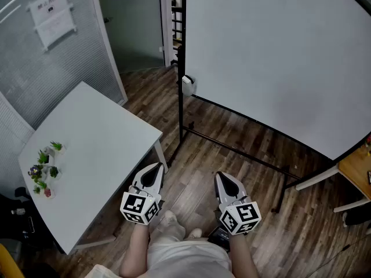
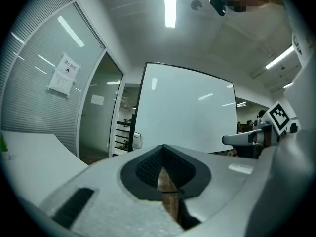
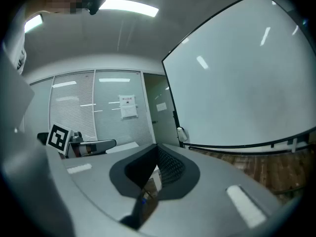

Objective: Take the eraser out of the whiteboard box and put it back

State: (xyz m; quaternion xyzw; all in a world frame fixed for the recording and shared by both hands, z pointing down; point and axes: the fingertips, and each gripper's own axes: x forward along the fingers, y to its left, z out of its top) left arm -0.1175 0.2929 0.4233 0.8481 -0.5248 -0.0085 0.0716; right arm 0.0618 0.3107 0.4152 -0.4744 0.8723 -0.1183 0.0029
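Closest to the person, the left hand-held gripper (image 1: 154, 172) and the right hand-held gripper (image 1: 223, 181) are held side by side, a little apart, above the wooden floor (image 1: 232, 132). Both point forward, toward the whiteboard. In each gripper view the jaws are pressed together and nothing is between them, so both are closed and empty. Under them a light shoe (image 1: 168, 219) of the person shows.

To the left of the left hand-held gripper stands a white counter (image 1: 98, 138). Some small green plants (image 1: 45, 169) sit near its left edge.

Farther ahead is the big whiteboard (image 1: 278, 51) on a black stand; its surface looks blank. The whiteboard box (image 1: 188, 85), small and white, hangs on the left edge of the black frame, well apart from both grippers. I cannot make out the eraser; the box is too small to see inside.

Behind the counter is a wall with grey blinds, and a paper notice (image 1: 52, 13) is fixed on it.
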